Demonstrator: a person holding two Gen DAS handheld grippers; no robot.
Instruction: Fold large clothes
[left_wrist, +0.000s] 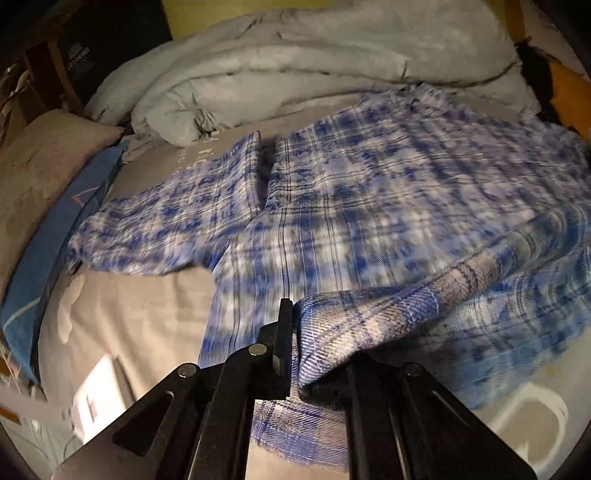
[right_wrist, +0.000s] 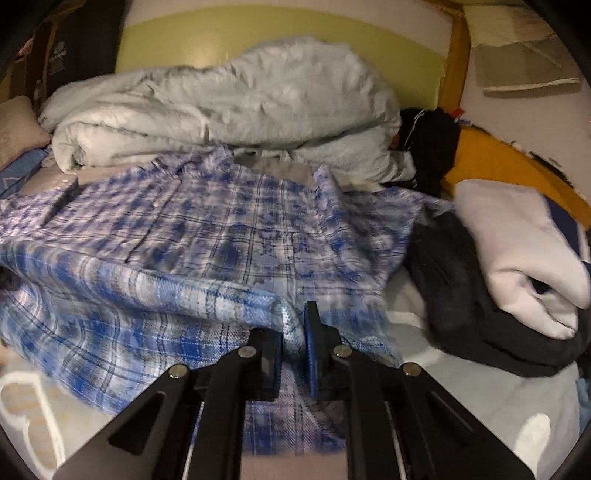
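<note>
A blue and white plaid shirt (left_wrist: 351, 192) lies spread across the bed, its body and one sleeve blurred by motion. My left gripper (left_wrist: 295, 325) is shut on a bunched fold of the shirt's near edge and holds it lifted above the bed. In the right wrist view the same plaid shirt (right_wrist: 221, 229) stretches away toward the duvet. My right gripper (right_wrist: 295, 325) is shut on another part of the near hem, with cloth pinched between the pads. A raised ridge of fabric runs between the two grips.
A crumpled pale grey duvet (right_wrist: 221, 107) is heaped at the back of the bed. A folded light garment (right_wrist: 524, 251) rests on a dark one (right_wrist: 461, 295) at the right. A beige pillow (left_wrist: 40, 166) and blue pillowcase (left_wrist: 62, 229) lie at the left. The grey bedsheet (left_wrist: 147, 314) shows in front.
</note>
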